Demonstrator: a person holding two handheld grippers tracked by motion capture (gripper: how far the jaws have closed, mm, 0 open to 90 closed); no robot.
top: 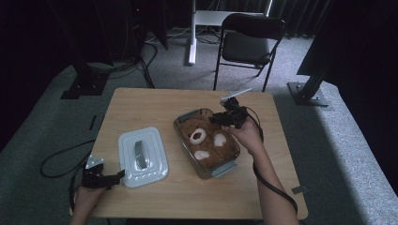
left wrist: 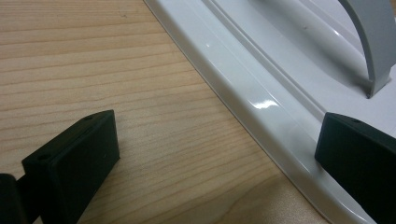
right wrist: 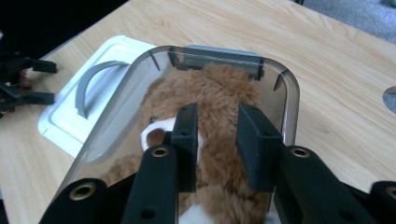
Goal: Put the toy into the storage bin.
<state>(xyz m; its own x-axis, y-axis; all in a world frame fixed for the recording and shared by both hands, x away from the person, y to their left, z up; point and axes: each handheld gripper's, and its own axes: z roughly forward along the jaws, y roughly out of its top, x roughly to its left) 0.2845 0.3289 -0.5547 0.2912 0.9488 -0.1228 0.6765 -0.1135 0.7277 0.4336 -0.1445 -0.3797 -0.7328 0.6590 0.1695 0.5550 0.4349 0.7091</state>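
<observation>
Wooden tabletop (top: 141,108): brown plush toy (top: 209,140) in clear plastic box (top: 180,125). R gripper (right wrist: 217,144) above it, jaws narrow, empty. L gripper (left wrist: 210,154) open beside white lid (top: 142,157); take lid by handle, seat squarely.

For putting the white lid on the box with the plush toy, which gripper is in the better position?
Left. The left gripper rests open at the lid edge, one jaw over its rim. The right gripper hangs above the plush toy in the box, away from the lid.
</observation>
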